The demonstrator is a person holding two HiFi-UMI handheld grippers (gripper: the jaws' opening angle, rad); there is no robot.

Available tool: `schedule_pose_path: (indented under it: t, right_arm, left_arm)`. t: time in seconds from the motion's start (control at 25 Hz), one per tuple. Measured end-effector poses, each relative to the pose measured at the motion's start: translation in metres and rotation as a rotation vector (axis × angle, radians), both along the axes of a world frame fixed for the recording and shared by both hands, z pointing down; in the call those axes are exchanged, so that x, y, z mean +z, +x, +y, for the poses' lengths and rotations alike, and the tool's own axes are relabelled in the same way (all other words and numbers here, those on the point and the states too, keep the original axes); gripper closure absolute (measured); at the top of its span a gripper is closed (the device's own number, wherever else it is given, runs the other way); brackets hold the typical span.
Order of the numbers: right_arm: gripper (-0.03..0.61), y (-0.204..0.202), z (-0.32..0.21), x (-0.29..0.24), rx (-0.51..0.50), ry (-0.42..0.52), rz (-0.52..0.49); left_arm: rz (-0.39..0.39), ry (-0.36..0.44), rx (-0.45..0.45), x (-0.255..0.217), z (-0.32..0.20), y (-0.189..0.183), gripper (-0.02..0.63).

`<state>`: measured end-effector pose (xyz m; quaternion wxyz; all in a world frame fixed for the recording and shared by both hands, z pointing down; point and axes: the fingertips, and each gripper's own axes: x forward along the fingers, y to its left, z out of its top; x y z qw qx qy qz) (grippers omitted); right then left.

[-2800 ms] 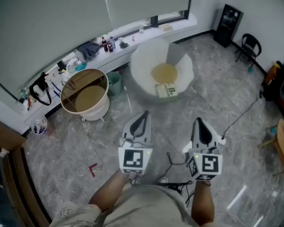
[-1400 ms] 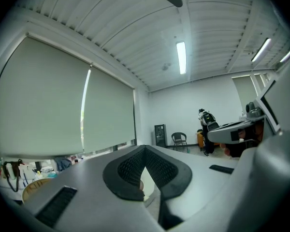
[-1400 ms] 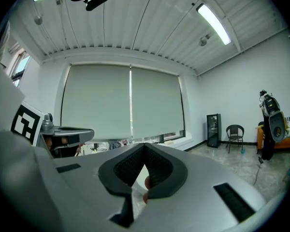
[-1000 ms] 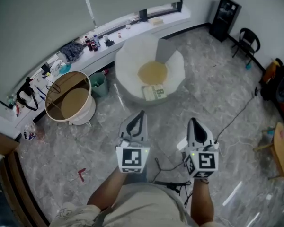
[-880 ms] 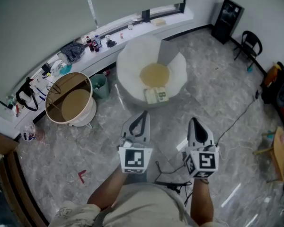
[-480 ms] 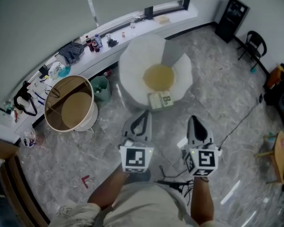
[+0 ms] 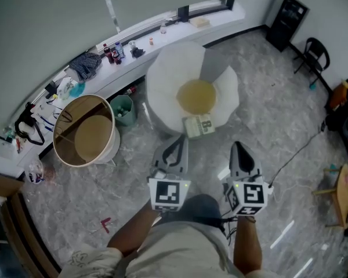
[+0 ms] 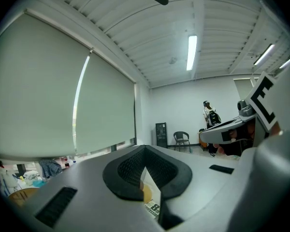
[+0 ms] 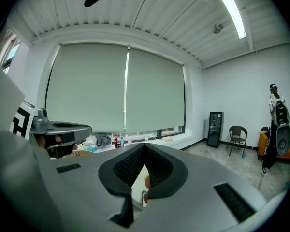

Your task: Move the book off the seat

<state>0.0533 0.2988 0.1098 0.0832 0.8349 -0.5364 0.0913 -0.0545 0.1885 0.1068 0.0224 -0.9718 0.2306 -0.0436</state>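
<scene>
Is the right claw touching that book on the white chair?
Apart. The head view shows bare floor between the right gripper, its tips shut, and the book lying at the white chair's front edge.

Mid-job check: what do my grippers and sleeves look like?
The left gripper and right gripper are pale grey wedges, each tapering to a claw with black textured pads. Each carries a cube with black-and-white square markers. The person wears a light beige short-sleeved shirt.
</scene>
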Motion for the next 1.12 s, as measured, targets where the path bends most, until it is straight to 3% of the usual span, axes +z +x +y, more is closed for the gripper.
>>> schedule_pose_path:
  t: [0.28,0.52,0.8,1.12]
  right_arm:
    - [0.575,0.063,-0.031,0.014,-0.007,0.012,0.014]
    - [0.575,0.144,-0.062,0.01,-0.029,0.039,-0.006]
    - [0.575,0.229,-0.094,0.014,-0.068,0.035,-0.047]
    - [0.577,0.282,-0.121,0.045,-0.109,-0.02,-0.097]
  left_arm:
    - [0.001,0.014,-0.006,0.014,-0.025,0.051,0.612]
    - [0.005,0.033,-0.037,0.009,-0.053,0.129,0.612]
    - [-0.035,-0.018,-0.092,0.019,-0.083,0.208,0.612]
    - [-0.097,-0.055,-0.156,0.044,-0.109,0.25,0.612]
